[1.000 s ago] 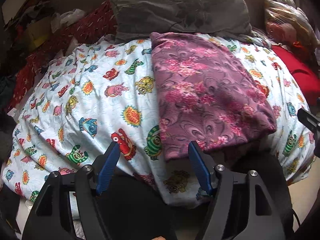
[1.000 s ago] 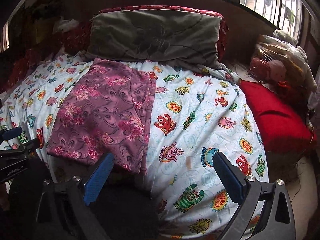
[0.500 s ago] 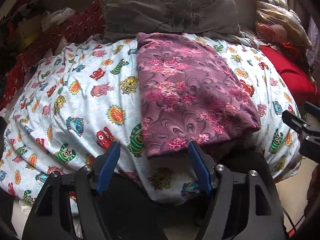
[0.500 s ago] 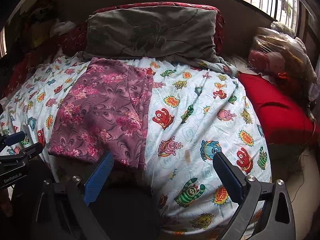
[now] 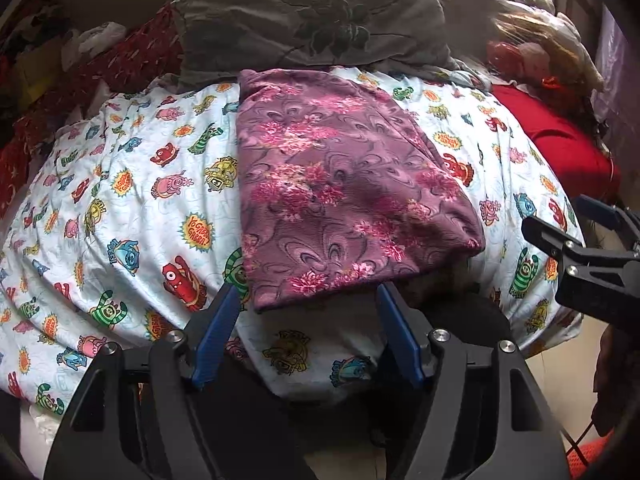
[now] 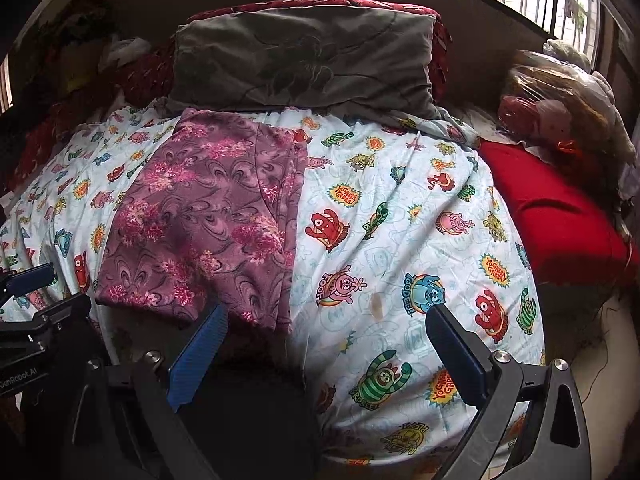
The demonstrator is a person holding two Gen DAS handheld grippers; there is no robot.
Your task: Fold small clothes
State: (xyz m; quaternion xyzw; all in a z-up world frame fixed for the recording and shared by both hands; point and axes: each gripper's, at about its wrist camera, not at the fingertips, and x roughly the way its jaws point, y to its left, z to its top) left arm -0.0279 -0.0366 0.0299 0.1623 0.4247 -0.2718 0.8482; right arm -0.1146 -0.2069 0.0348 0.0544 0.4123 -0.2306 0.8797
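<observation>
The purple floral garment (image 5: 340, 196) is seen in the left wrist view laid flat on the cartoon-printed bedsheet (image 5: 132, 208), folded into a long strip that runs from the near edge of the bed up to the grey pillow (image 5: 312, 20) at the far edge. Its near hem is draped just over the bed's near edge. The left gripper (image 5: 310, 316) is held just short of that hem, its blue fingers (image 5: 218, 332) spread apart with nothing between them; the cloth is not touched. The right gripper (image 5: 580, 240) is seen at the right border of this view, beside the bed's right part, and its jaws are seen standing apart. A red cushion (image 5: 560, 140) is laid along the right edge of the bed. Behind it a clear plastic bag (image 5: 536, 52) is propped in the far right corner; reddish and pale contents are seen through it, but they cannot be made out.

In the right wrist view the garment (image 6: 208, 220) is found on the left half of the bedsheet (image 6: 400, 240), with a folded layer visible along its right side. The right gripper (image 6: 332, 340) is held released above the near edge, its left finger near the garment's near right corner and its right finger over bare sheet. The left gripper (image 6: 28, 284) is seen at the left border. The plastic bag (image 6: 560, 96) is seen beyond the red cushion (image 6: 552, 208).
</observation>
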